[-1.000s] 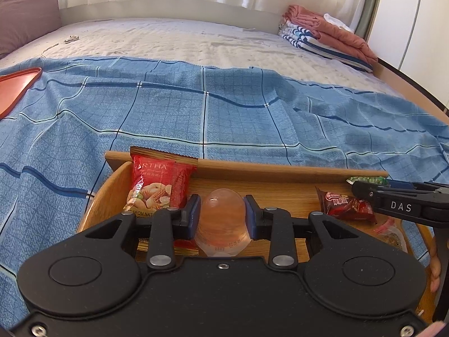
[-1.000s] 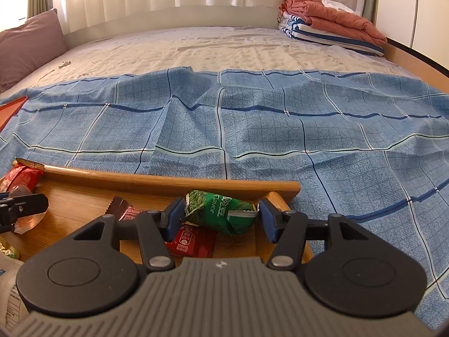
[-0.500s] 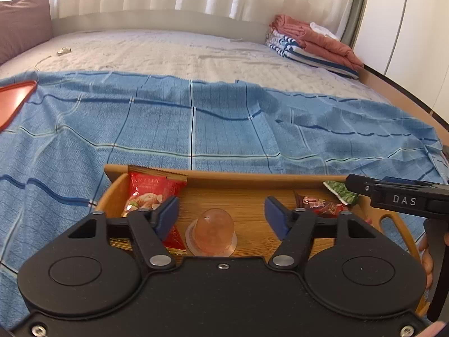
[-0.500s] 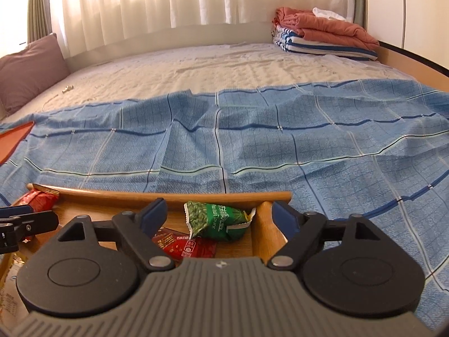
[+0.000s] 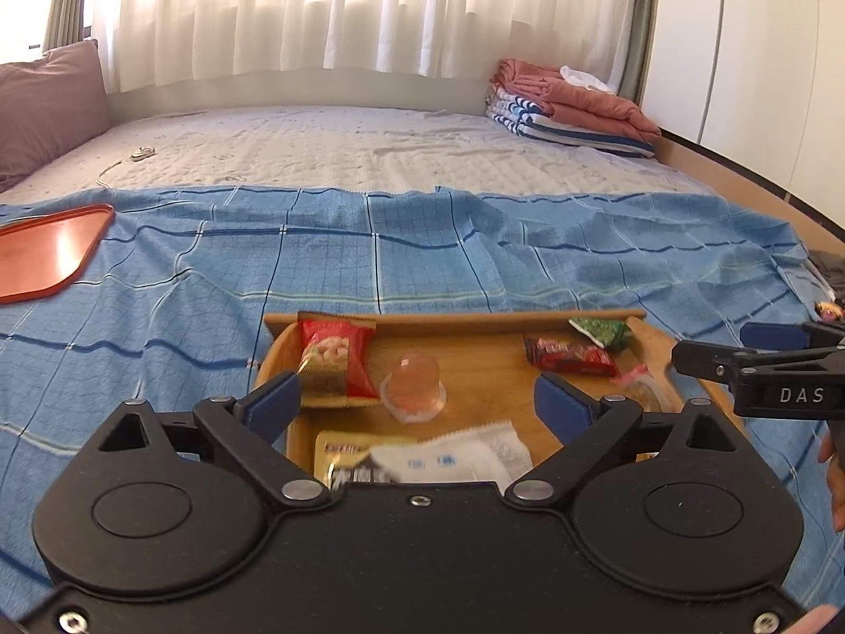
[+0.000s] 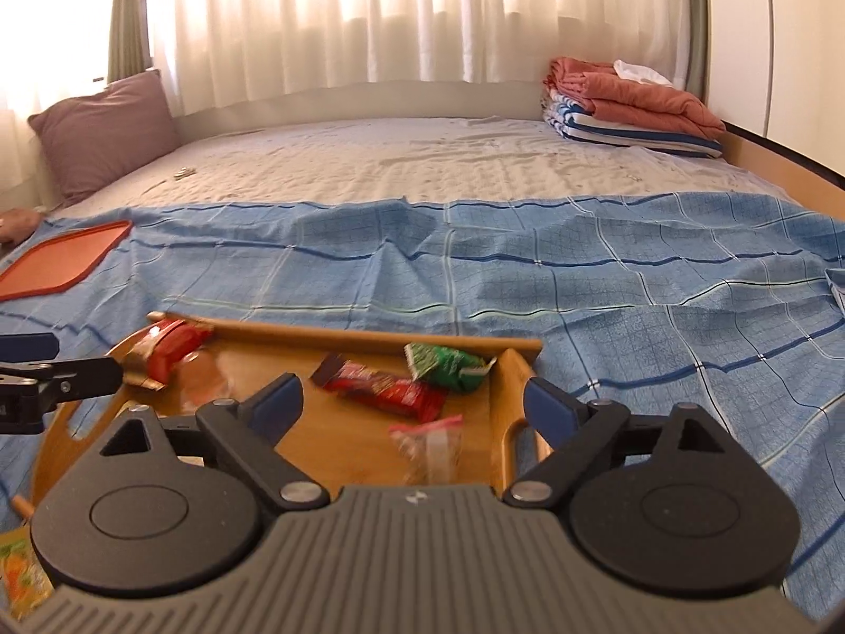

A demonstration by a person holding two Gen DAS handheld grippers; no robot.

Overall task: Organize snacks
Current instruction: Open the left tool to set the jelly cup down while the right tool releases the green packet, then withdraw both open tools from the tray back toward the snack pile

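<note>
Wooden tray (image 5: 454, 319) lies on a blue checked cloth (image 5: 422, 259) spread over a bed.

Left gripper (image 5: 417, 399): jaws have just been opening and stand spread wide, nothing pinched. A jelly cup (image 5: 414, 388) sits on the tray floor between and beyond them, free of both pads.

Right gripper (image 6: 412, 401): jaws likewise just opened and stand spread, empty. A green packet (image 6: 449, 364) rests in the tray's far right corner, clear of the pads.

Other snacks in the tray:
- red bag (image 5: 332, 364), far left, leaning on the wall
- red bar (image 6: 391, 388), just left of the green packet
- white packet (image 5: 454, 457) at the near edge; print blurred, unreadable

Readable writing: "DAS" on the right gripper's side, seen in the left view.

Orange tray (image 5: 47, 253) far left on the cloth, well apart. Folded towels (image 6: 628, 100) at the bed's far right.
</note>
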